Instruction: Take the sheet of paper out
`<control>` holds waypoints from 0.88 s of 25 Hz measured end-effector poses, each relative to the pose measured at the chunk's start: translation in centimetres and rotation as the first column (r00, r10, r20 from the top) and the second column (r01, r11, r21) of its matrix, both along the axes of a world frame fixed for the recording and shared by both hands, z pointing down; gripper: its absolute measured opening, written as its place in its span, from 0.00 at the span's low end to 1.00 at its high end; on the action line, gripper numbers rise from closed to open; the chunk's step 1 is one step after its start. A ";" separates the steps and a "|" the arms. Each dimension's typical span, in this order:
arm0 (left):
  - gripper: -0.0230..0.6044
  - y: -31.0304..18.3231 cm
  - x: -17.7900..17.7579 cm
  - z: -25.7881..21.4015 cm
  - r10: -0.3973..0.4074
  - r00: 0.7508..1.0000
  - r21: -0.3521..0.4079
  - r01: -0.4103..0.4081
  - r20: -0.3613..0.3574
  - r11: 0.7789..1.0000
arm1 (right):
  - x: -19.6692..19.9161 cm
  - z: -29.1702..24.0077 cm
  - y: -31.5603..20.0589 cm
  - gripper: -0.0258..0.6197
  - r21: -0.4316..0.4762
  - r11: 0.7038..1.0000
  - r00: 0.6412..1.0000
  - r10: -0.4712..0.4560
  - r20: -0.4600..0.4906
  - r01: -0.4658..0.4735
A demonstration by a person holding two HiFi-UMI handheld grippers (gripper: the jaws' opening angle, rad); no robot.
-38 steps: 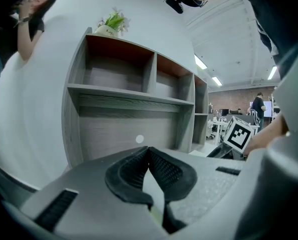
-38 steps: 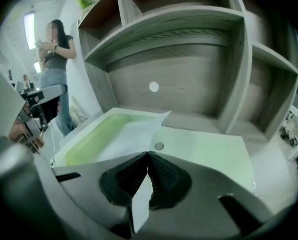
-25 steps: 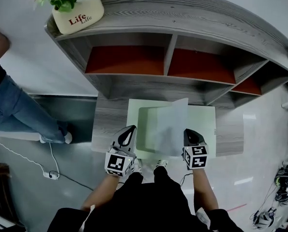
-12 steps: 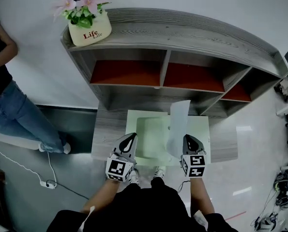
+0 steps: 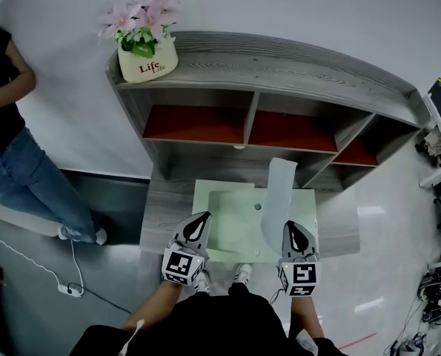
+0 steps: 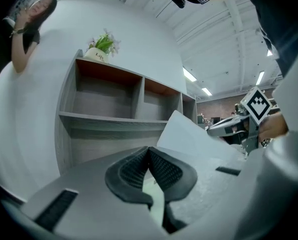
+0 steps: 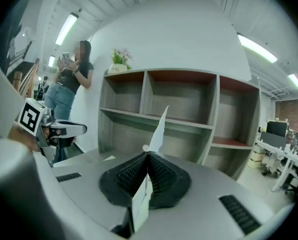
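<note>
The sheet of paper is pinched upright in the right gripper's jaws — the left gripper's are clamped on the green folder.

text: "Life" above smaller "Life" | on: cream flower pot | where: top of grey shelf unit

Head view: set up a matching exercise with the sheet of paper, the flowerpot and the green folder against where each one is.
Things:
1. sheet of paper
2. flowerpot
3. green folder

Places:
A. on top of the shelf unit
B. flat on the low table, its edge clamped by the left gripper
C. standing on end, clamped in the right gripper

Pairs: 1-C, 2-A, 3-B
</note>
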State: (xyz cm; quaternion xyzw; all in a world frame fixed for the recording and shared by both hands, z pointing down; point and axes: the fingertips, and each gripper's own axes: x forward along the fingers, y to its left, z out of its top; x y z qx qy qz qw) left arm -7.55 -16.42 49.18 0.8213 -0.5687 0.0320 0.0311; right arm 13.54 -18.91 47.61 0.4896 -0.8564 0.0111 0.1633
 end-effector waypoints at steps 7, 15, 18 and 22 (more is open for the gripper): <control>0.05 -0.4 -0.9 -2.4 -0.011 1.000 0.053 0.010 0.005 0.999 | 0.2 -5.7 1.7 0.08 0.157 0.988 0.999 -0.005 0.047 -0.003; 0.05 -0.2 -1.2 -5.5 -0.002 1.000 0.119 0.003 -0.005 0.993 | -0.5 -12.5 3.1 0.08 0.335 0.942 0.995 -0.010 0.095 -0.022; 0.05 -0.3 -1.5 -6.2 -0.005 1.000 0.135 0.006 -0.007 0.991 | -0.8 -13.7 2.9 0.08 0.372 0.928 0.995 -0.009 0.099 -0.029; 0.05 -0.3 -1.8 -6.7 -0.011 1.000 0.143 0.012 -0.007 0.990 | -1.2 -14.4 2.3 0.08 0.394 0.918 0.994 -0.005 0.109 -0.039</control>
